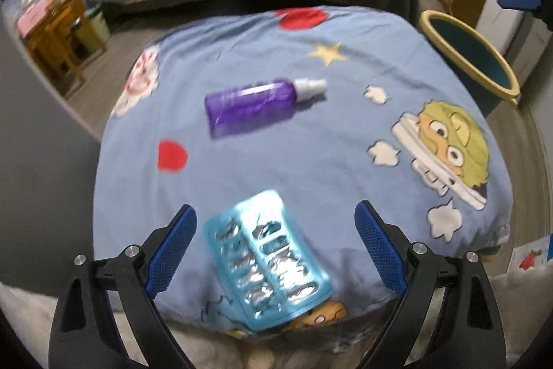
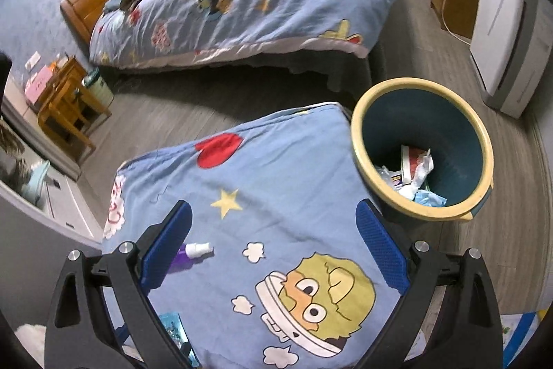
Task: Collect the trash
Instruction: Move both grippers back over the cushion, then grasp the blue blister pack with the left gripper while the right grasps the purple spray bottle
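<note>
Now | I held left tool (image 1: 275, 248) spread over pill pack (image 1: 268, 260) | right tool (image 2: 276, 248) spread, empty | next: clamp pack, carry to bin (image 2: 366, 99)

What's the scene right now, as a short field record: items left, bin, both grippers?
surface: blue cartoon quilt
items left: purple spray bottle, lying flat; blue blister pack
bin: on floor beside the quilt, already holds paper and wrappers
left gripper: open, empty, blister pack between its fingers
right gripper: open, empty, over the quilt
</note>
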